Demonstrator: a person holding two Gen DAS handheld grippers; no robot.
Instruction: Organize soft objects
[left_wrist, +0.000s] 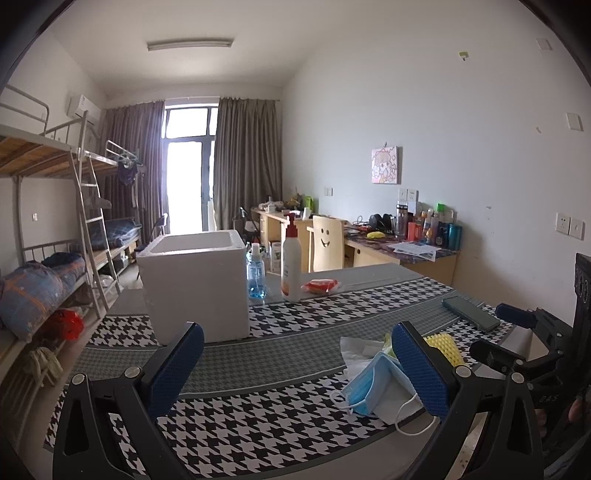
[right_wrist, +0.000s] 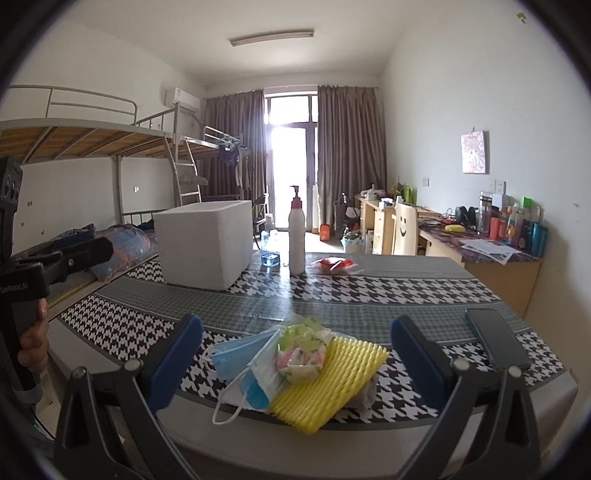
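Both tongs gape empty: left tongs (left_wrist: 297, 363) with face masks (left_wrist: 373, 387) at three o'clock, right tongs (right_wrist: 295, 356) framing the yellow foam sleeve (right_wrist: 328, 384) on the desk (right_wrist: 369, 299).

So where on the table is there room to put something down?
The bare stretch of tablecloth between the white foam box and the pile of masks and yellow foam net is free. It is crowded around the pump bottle, and the phone fills the right edge.

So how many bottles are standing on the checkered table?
2. The tall white pump bottle stands mid-table; the small blue spray bottle stands between it and the white foam box. Others may hide behind the box.
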